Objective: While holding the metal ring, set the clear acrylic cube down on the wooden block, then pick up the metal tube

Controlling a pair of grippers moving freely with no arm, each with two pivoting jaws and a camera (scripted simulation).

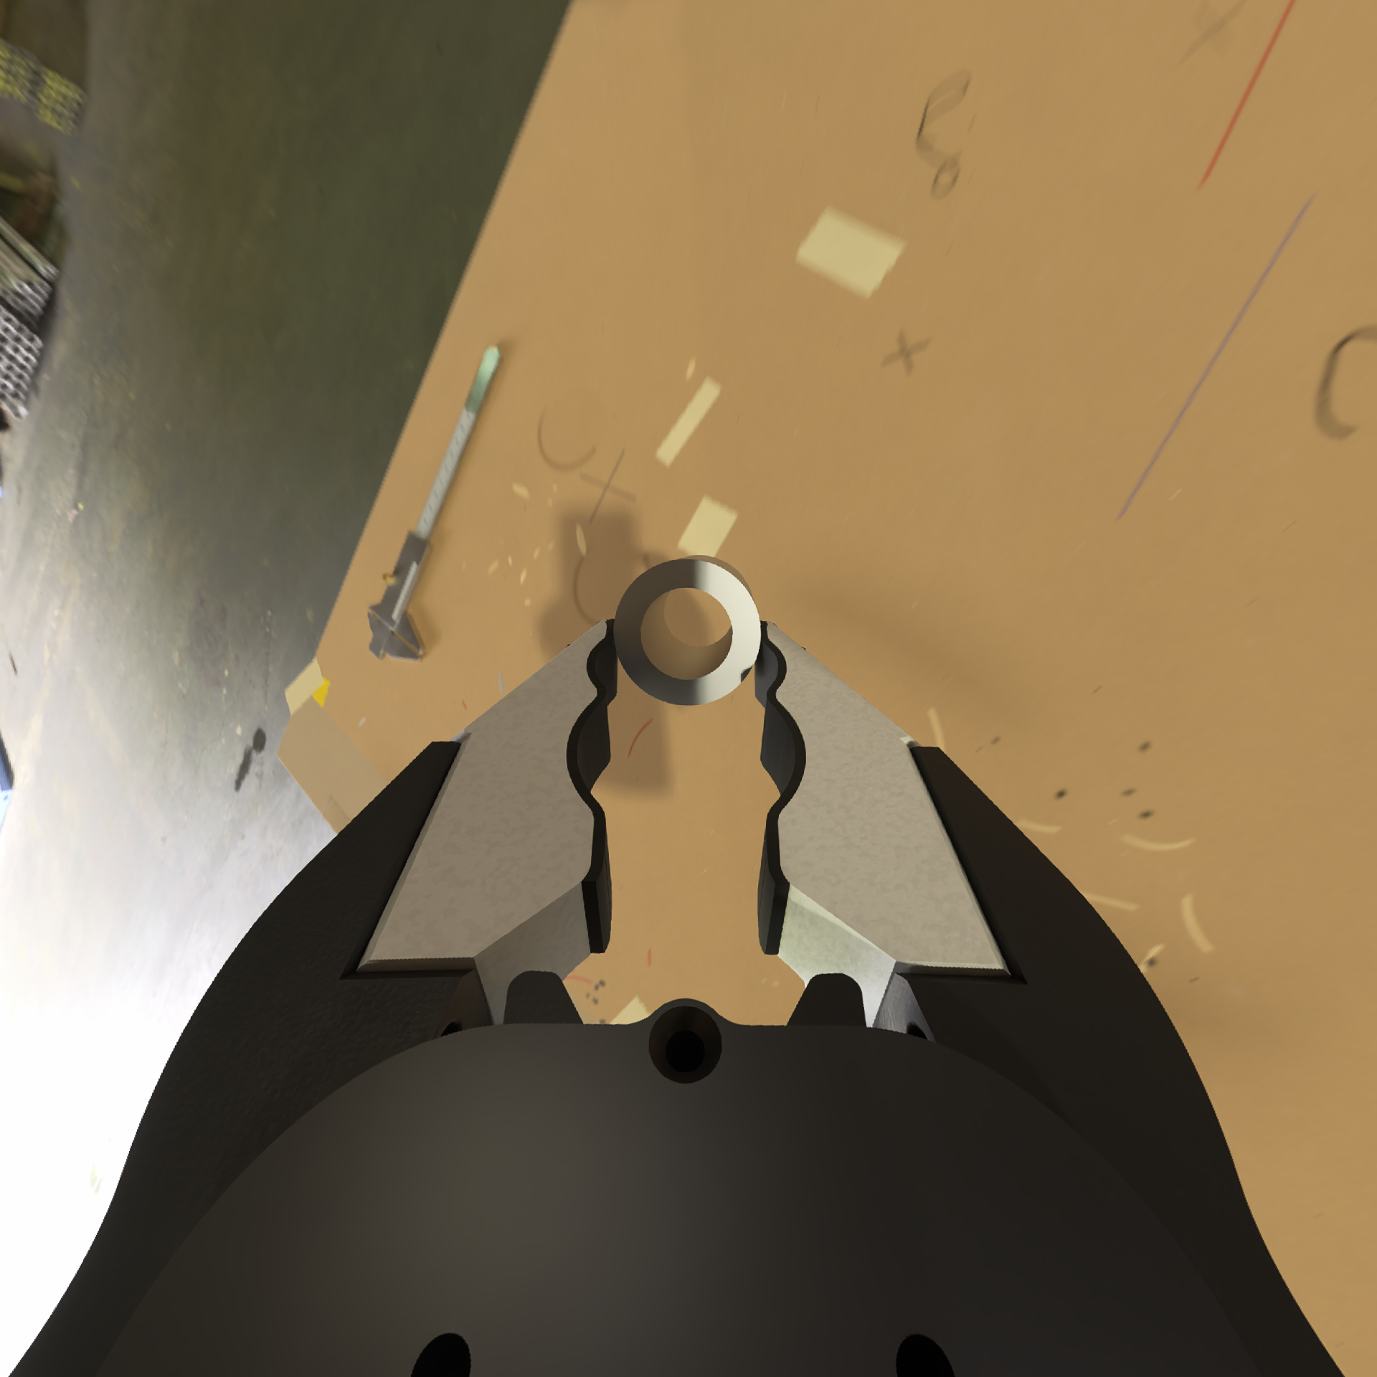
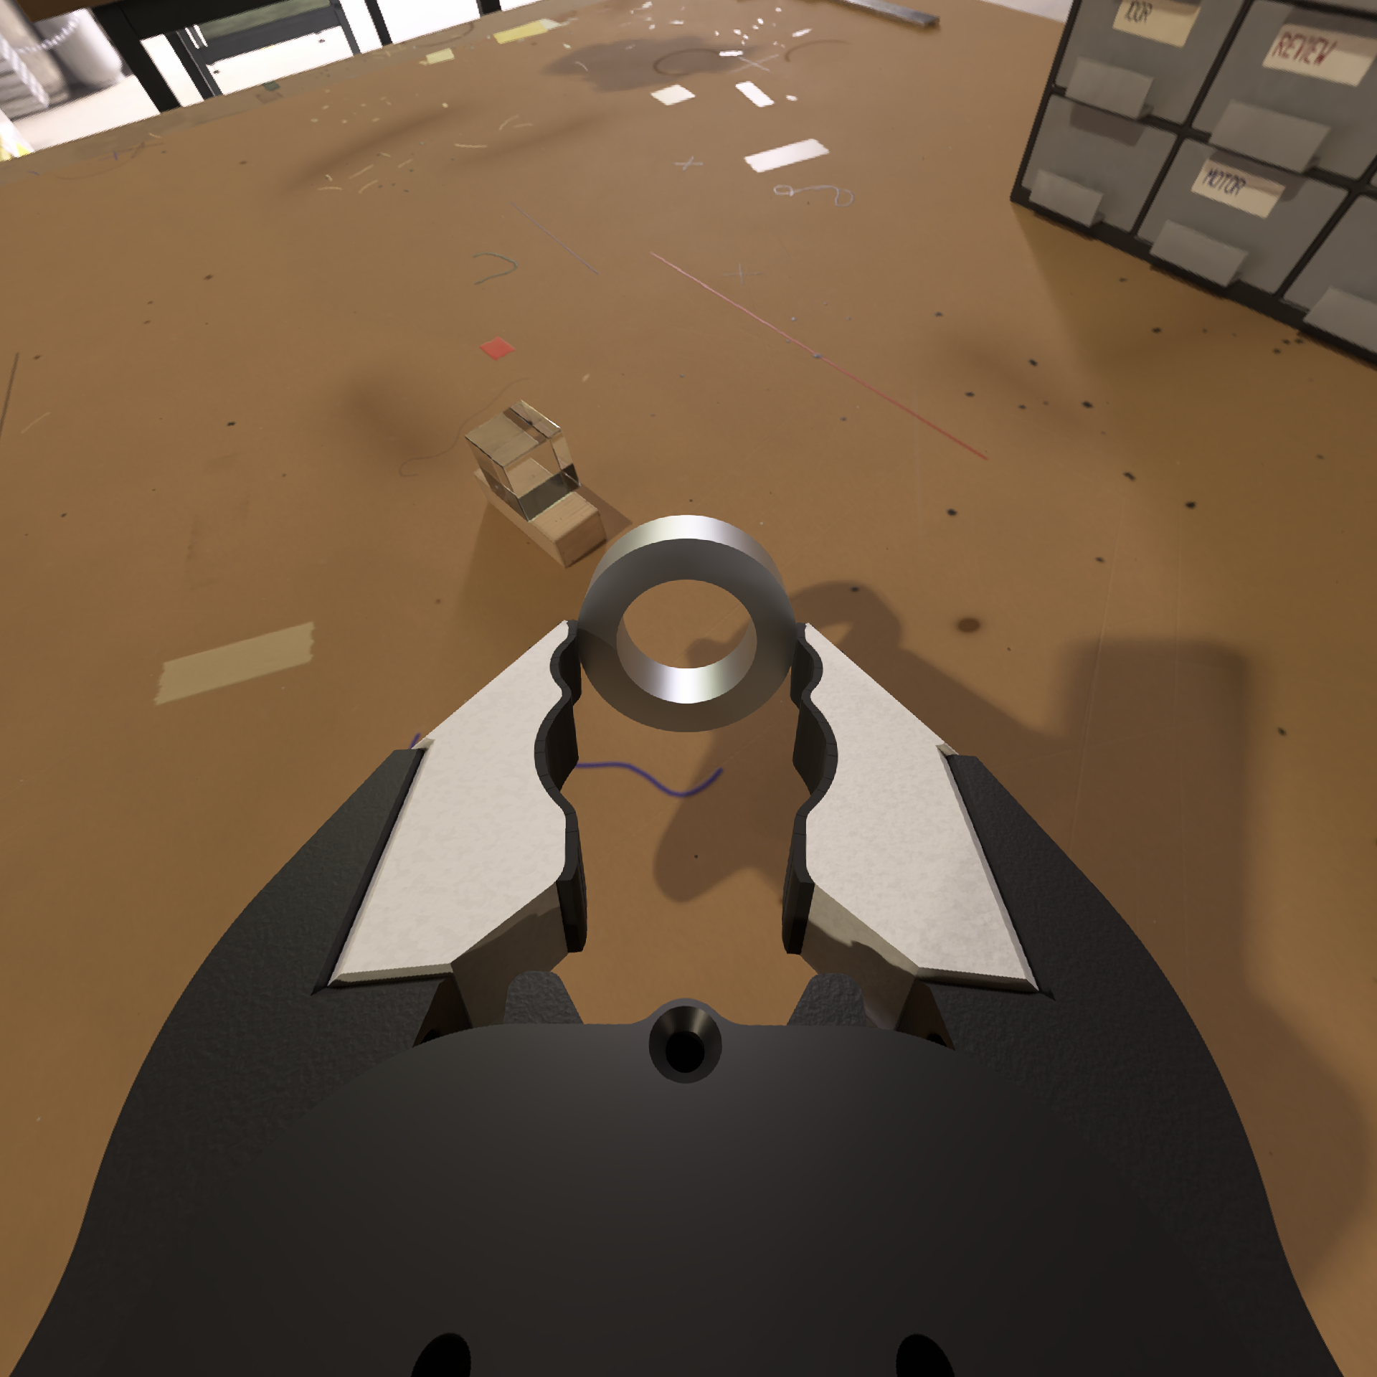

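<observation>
My right gripper (image 2: 685, 633) is shut on the metal ring (image 2: 605, 648), a wide grey ring held upright above the brown table with its hole facing the camera. Beyond it, the clear acrylic cube (image 2: 525, 458) rests on the small wooden block (image 2: 574, 533), slightly tilted and toward the block's far end. My left gripper (image 1: 685, 633) is shut on the metal tube (image 1: 741, 633), a pale short tube seen end-on between the fingertips, held above the table.
A grey drawer cabinet (image 2: 1222, 164) stands at the far right of the table. A steel caliper (image 1: 436, 507) lies near the table's edge (image 1: 417, 477), with the floor beyond. Tape strips (image 2: 235, 663) and shavings are scattered on the tabletop.
</observation>
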